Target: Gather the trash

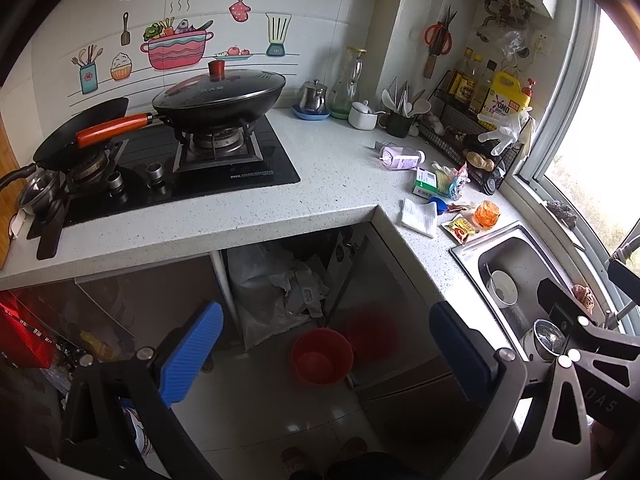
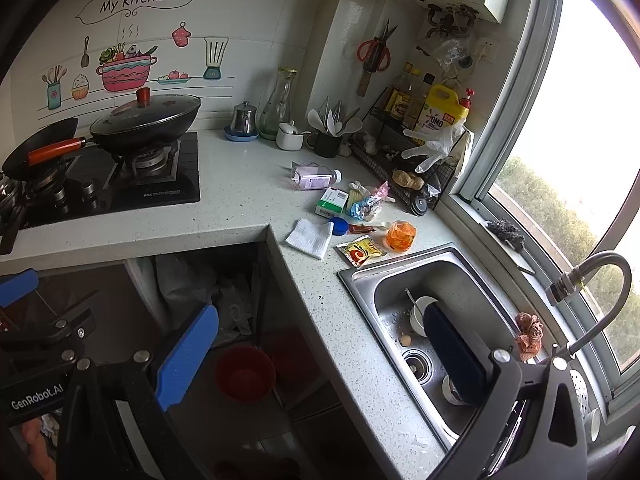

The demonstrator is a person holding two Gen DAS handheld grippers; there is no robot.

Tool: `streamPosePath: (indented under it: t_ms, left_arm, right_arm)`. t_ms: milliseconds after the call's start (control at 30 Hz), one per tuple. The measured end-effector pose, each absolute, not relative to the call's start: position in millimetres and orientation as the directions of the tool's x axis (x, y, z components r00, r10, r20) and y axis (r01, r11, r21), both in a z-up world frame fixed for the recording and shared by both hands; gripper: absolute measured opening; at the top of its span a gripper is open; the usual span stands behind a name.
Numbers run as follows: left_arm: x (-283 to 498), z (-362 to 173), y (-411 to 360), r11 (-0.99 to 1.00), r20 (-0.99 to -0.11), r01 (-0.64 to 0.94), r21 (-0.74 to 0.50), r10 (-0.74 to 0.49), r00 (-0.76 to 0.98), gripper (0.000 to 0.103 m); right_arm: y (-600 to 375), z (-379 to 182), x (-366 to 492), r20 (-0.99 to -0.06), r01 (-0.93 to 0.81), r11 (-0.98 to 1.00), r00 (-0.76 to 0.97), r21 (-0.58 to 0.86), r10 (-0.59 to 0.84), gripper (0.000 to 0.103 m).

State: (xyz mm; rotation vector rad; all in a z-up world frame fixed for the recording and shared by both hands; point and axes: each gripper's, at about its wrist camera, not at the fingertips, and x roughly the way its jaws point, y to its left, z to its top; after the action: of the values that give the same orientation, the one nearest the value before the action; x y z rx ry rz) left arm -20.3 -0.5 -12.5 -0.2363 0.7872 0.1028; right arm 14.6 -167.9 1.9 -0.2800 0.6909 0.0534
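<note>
Left gripper (image 1: 326,354): jaws spread wide, nothing between them; it hangs over the floor in front of the counter corner. Its right finger is in shadow and reads almost black.
Right gripper (image 2: 320,354): jaws spread wide and empty; the left finger sits over the floor, the right finger over the sink (image 2: 362,276), covering part of a white bowl (image 2: 418,312) there.
Trash: all on the counter (image 2: 240,200) between hob and sink, none held. A bottle (image 2: 314,176) lies on its side; near it a green-and-white box (image 2: 331,201) touches a crinkled bag (image 2: 366,202). Closer to the sink lie a folded cloth (image 2: 310,237), a blue cap (image 2: 340,225), a small red wrapper (image 2: 360,228), a yellow sachet (image 2: 360,251) just beside the sink rim, and an orange cup (image 2: 400,235).
Bucket (image 1: 322,356): red, on the floor below the counter corner, seen between the left gripper's fingers.
Hard to make out: the open cabinet under the counter holds crumpled pale bags (image 1: 276,284), too dim to sort out. Print on the box and sachet is unreadable.
Cut off: a red package (image 1: 20,336) at the left view's edge; the window (image 2: 580,120) is blown out white.
</note>
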Motion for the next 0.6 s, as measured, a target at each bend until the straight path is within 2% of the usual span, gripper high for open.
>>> streamPosePath:
  t_ms: [600]
  left_arm:
    - [-20.3, -11.4, 0.8, 0.972, -0.709, -0.174, -0.156, 0.012, 0.705, 0.103]
  right_arm:
    - [-167.9, 1.6, 11.5, -0.637, -0.14, 0.96, 0.77, -0.243, -0.049, 0.103]
